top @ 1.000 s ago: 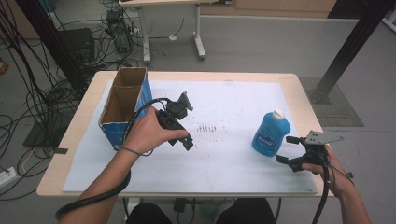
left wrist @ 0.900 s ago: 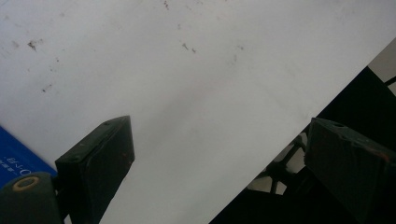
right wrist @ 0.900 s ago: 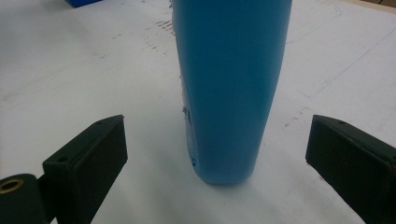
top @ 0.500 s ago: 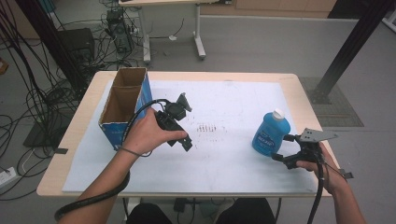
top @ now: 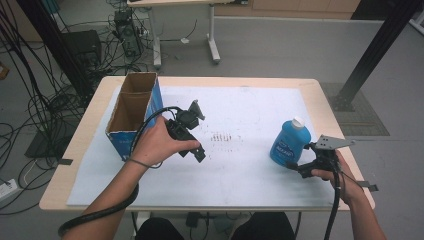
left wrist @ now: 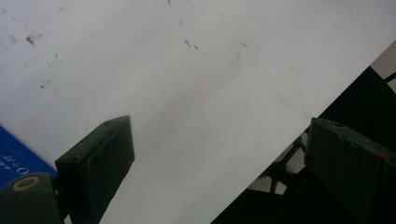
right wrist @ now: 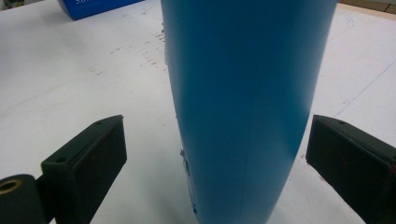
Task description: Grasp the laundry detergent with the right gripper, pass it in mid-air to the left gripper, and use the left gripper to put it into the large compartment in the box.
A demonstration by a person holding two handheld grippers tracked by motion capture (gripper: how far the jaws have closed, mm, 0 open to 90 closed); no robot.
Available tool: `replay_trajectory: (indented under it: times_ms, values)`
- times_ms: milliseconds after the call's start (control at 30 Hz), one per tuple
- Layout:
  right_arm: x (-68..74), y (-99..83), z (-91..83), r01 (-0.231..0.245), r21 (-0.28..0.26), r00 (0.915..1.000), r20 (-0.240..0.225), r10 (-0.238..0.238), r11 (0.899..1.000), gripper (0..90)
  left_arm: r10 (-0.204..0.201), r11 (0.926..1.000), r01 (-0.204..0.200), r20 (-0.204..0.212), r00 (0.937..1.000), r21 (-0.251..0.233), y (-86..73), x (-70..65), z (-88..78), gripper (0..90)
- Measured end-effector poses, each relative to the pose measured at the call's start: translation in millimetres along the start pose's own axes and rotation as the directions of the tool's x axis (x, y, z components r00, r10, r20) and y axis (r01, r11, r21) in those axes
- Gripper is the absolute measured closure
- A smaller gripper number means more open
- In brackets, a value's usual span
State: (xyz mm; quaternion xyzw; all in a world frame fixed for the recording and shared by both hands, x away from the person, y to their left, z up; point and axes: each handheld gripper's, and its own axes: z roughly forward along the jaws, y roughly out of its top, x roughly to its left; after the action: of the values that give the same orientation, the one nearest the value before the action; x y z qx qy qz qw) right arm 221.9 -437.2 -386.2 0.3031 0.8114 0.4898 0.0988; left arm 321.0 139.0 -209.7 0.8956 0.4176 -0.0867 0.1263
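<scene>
A blue bottle [top: 288, 143] with a white cap stands upright on the right of the white table cover [top: 250, 175]. My right gripper [top: 294, 165] is at its base from the near right side. In the right gripper view the bottle [right wrist: 243, 107] rises between the open jaws of the right gripper [right wrist: 217, 125], with a gap on each side. My left gripper [top: 199, 153] is held in a hand mid-table, beside an open cardboard box [top: 131, 116]. In the left gripper view the left gripper [left wrist: 219, 127] is open over bare white sheet, with nothing between its jaws.
The tall box has blue outer walls and stands at the table's left edge; a corner of it [left wrist: 18, 158] shows in the left gripper view. Dark smudges [top: 223, 136] mark the sheet's middle. Cables and a desk frame [top: 212, 47] lie on the floor beyond the table.
My right gripper has slid left toward the bottle, so its jaws now flank the bottle's base. The left hand and its gripper have stayed put.
</scene>
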Motion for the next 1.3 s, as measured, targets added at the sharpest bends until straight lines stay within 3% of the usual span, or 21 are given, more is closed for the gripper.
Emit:
replay_trajectory:
  times_ms: [800, 1300]
  values:
    - [-2.3, -8.3, 16.3, -0.028, -0.030, 0.9996, 0.002, 0.028, 0.999, 5.1, -0.009, 1.0000, 0.009, 0.011, 0.9999, 0.002, 0.1, 5.8, 7.6, 8.9]
    - [-2.7, -12.8, 16.2, -0.035, -0.035, 0.9994, 0.005, 0.035, 0.999, 5.2, -0.004, 1.0000, 0.004, 0.013, 0.9999, 0.008, 1.2, 6.0, 9.0, 8.7]
